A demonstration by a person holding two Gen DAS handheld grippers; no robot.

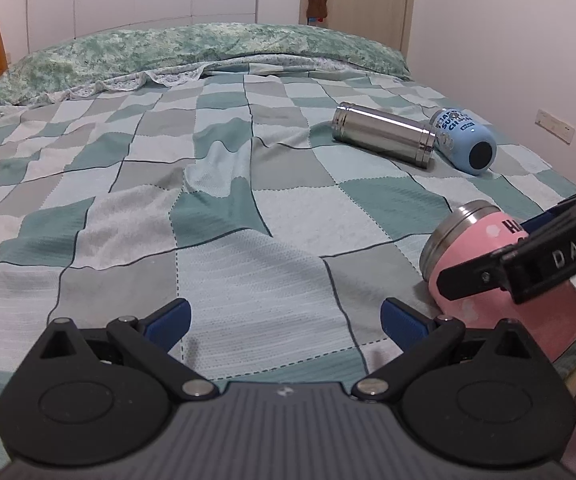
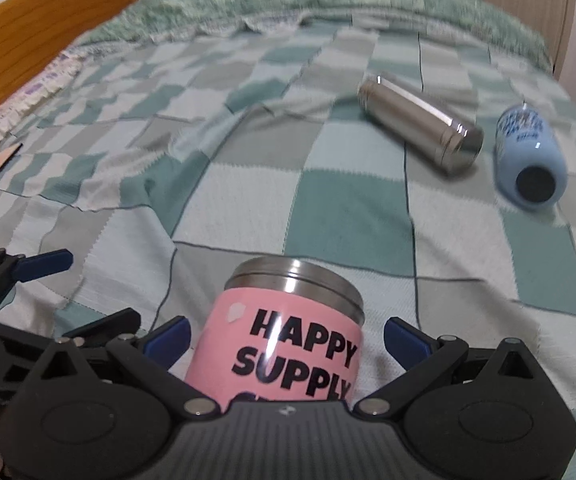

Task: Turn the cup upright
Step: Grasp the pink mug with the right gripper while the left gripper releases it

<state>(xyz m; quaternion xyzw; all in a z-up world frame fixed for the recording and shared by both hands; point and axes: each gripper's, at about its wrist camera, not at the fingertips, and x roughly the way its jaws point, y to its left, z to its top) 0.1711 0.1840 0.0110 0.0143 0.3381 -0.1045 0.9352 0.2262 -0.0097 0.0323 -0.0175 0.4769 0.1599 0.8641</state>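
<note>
1. Pink cup (image 2: 288, 336) lay on its side at bottom centre, on the bed (image 2: 347, 208).
2. Right gripper (image 2: 286, 338) straddled it, jaws wide, not gripping.
3. Left gripper (image 1: 286, 320) wide open, empty.
4. Step: pre-grasp; next probably close, tilt upright.

Checkered green-and-white quilted bed (image 1: 216, 184); lying on it: pink steel-rimmed cup (image 2: 284, 344), beyond it cylindrical steel flask (image 1: 383, 134), touching light-blue printed bottle (image 1: 463, 142).

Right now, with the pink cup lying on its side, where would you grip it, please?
Grip the pink cup across its round pink body, below the steel rim, coming along its axis from the base end. The right gripper is open and already straddles it there, one finger on each side; closing should pinch the curved wall.
</note>
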